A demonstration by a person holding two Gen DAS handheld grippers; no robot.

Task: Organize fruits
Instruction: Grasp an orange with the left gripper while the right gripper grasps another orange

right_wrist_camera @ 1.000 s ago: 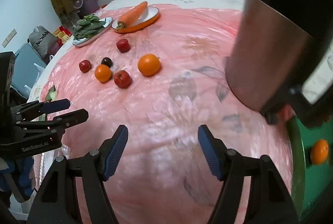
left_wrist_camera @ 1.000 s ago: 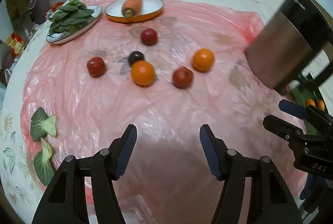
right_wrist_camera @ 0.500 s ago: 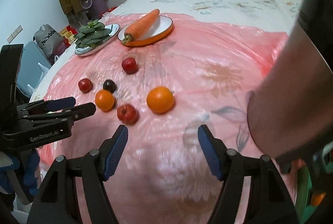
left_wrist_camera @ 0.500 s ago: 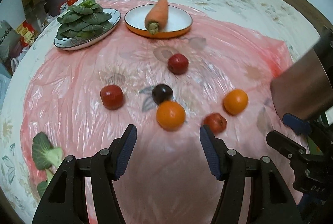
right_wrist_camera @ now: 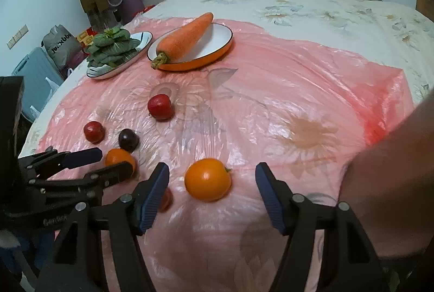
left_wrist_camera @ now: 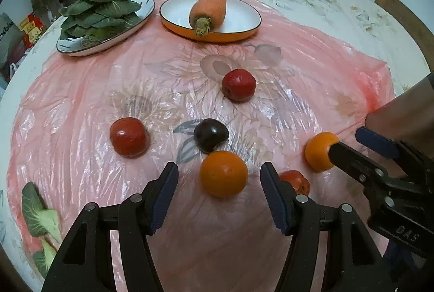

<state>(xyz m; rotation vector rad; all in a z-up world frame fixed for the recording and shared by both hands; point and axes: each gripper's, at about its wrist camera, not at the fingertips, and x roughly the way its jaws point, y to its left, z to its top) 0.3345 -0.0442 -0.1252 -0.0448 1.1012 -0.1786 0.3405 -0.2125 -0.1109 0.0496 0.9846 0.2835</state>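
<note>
Several fruits lie on the pink plastic sheet (left_wrist_camera: 244, 42). My left gripper (left_wrist_camera: 219, 187) is open, its jaws either side of an orange (left_wrist_camera: 223, 173). Beyond it are a dark plum (left_wrist_camera: 210, 135), a red fruit to the left (left_wrist_camera: 128, 137), another farther back (left_wrist_camera: 238, 85), and one half hidden behind the right finger (left_wrist_camera: 295, 180). My right gripper (right_wrist_camera: 212, 190) is open around a second orange (right_wrist_camera: 207, 179), which also shows in the left wrist view (left_wrist_camera: 319, 151). Neither orange is gripped.
An orange-rimmed plate (left_wrist_camera: 244, 28) holds a carrot (left_wrist_camera: 210, 8) at the back. A plate (left_wrist_camera: 81, 46) of green leaves (left_wrist_camera: 100, 11) stands left of it. Loose leaves (left_wrist_camera: 40, 216) lie at the table's left edge. A brown metallic object (right_wrist_camera: 390, 183) fills the right side.
Both grippers moved forward and down toward the fruits, each now with an orange between its open jaws. The brown object has slid toward the right edge of both views.
</note>
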